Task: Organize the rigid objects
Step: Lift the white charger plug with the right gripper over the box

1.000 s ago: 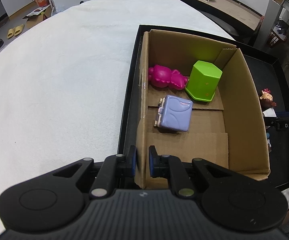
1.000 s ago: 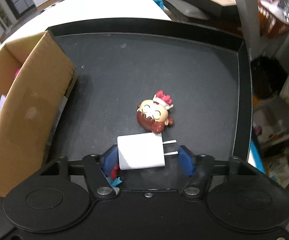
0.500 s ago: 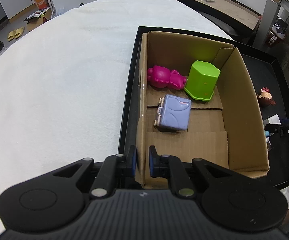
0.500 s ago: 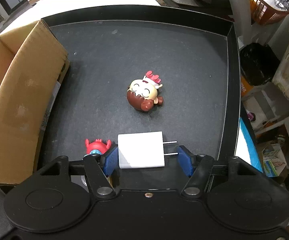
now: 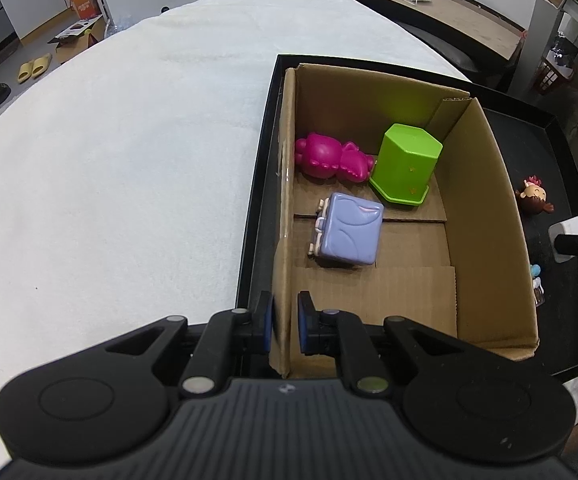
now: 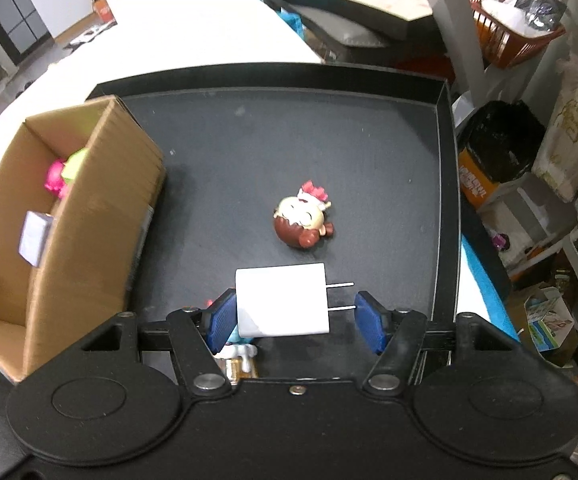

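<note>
Your hand-held grippers, both loaded.
Left hand-held gripper (image 5: 285, 326) pinches cardboard box (image 5: 485, 216) wall; right hand-held gripper (image 6: 293, 316) grips white charger plug (image 6: 281, 300) above black tray (image 6: 369, 160).

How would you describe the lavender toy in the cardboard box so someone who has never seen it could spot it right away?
Find the open cardboard box standing in the black tray. Three toys lie on its floor, and the lavender toy is the one nearest the clamped wall. Unlike the magenta figure and the green hexagonal cup behind it, it is a boxy, suitcase-like block with cream clasps along one edge.
</note>
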Demonstrator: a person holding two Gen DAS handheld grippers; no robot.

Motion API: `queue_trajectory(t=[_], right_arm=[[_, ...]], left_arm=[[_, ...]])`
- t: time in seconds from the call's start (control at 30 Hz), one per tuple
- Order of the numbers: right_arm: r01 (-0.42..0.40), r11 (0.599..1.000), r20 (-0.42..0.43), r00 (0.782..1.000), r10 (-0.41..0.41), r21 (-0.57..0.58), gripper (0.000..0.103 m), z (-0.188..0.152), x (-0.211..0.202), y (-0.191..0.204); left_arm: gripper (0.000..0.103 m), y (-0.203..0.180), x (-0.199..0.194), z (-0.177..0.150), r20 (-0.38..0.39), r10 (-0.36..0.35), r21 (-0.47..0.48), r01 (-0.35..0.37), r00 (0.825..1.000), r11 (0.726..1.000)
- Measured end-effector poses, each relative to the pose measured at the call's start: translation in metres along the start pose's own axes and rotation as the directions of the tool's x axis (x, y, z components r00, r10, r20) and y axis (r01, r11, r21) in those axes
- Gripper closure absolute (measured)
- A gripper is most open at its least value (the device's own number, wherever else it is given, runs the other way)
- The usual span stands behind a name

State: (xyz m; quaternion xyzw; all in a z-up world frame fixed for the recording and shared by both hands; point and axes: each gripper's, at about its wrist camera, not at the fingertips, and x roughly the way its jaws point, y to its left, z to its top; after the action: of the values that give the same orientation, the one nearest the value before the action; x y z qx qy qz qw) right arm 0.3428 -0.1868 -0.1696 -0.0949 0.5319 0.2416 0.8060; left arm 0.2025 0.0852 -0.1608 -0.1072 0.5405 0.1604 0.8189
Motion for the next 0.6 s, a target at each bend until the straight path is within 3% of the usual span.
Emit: queue_trajectory(t=[0.6], right_arm=[[0.015, 0.999, 0.097, 0.995, -0.012, -0.030, 0.042, 0.007, -0.053, 0.035]], left_arm=[[0.091, 0.001, -0.004, -0.002, 0.015, -0.014, 0.005, 0.014, 1.000, 1.000]])
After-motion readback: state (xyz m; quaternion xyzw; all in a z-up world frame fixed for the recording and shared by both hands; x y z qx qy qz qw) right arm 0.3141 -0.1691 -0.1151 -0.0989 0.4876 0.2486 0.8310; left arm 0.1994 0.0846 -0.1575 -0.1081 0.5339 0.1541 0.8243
